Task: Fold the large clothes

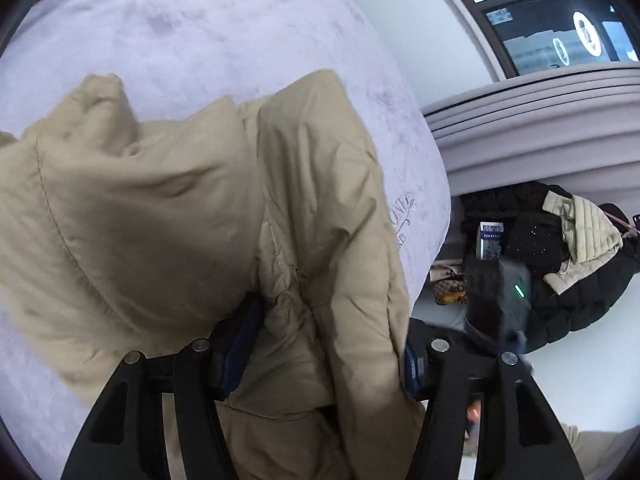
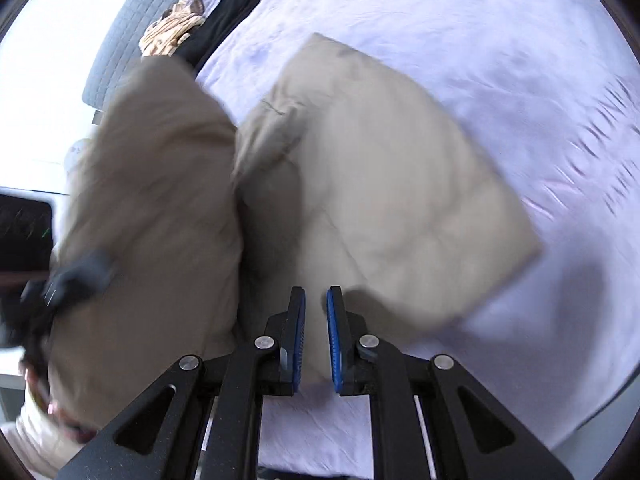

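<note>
A beige padded jacket [image 1: 180, 200] lies partly on a lilac bed sheet [image 1: 180, 32]. My left gripper [image 1: 326, 344] is shut on a thick fold of the jacket, which bulges between and over its blue-padded fingers [image 1: 240, 344]. In the right wrist view the jacket [image 2: 380, 184] shows as a flat part on the sheet and a raised fold at the left [image 2: 152, 208]. My right gripper [image 2: 316, 336] hovers over the jacket's near edge, its blue pads [image 2: 334, 344] a narrow gap apart with nothing clamped. The left gripper [image 2: 68, 276] shows blurred at the far left.
A pile of dark and pale padded coats [image 1: 560, 264] lies right of the bed. A black garment [image 2: 228, 16], patterned cloth [image 2: 172, 32] and grey headboard [image 2: 120, 48] sit at the bed's far end. A dark window [image 1: 560, 20] is beyond.
</note>
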`<state>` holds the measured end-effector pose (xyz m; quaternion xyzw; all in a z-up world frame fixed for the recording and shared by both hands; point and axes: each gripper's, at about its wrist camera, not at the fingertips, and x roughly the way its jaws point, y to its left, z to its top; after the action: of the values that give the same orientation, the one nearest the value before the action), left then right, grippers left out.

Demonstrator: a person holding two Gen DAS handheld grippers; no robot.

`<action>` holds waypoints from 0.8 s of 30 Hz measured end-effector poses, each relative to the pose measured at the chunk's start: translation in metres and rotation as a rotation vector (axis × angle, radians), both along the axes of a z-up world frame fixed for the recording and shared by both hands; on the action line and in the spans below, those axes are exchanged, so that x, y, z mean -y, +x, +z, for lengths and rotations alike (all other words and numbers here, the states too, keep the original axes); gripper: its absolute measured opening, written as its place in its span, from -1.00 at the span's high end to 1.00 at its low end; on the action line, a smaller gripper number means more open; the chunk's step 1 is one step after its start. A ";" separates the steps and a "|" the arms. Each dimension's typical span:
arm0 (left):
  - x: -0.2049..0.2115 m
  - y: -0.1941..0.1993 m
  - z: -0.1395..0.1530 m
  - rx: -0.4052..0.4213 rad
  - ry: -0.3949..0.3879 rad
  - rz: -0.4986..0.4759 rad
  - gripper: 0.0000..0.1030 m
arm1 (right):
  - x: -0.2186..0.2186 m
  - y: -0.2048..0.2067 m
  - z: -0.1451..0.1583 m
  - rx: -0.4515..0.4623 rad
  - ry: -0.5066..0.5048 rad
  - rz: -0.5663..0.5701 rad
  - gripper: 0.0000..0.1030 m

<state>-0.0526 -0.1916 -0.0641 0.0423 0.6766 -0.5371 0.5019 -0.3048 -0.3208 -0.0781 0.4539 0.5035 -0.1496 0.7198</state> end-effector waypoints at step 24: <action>-0.024 0.031 0.055 0.659 0.023 0.182 -0.18 | -0.057 0.027 0.021 0.018 -0.135 0.098 0.67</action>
<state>-0.0217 -0.1679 -0.0093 0.1587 0.4849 -0.4399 0.7390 -0.2774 -0.2636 -0.0571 0.3803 0.5072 -0.1436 0.7599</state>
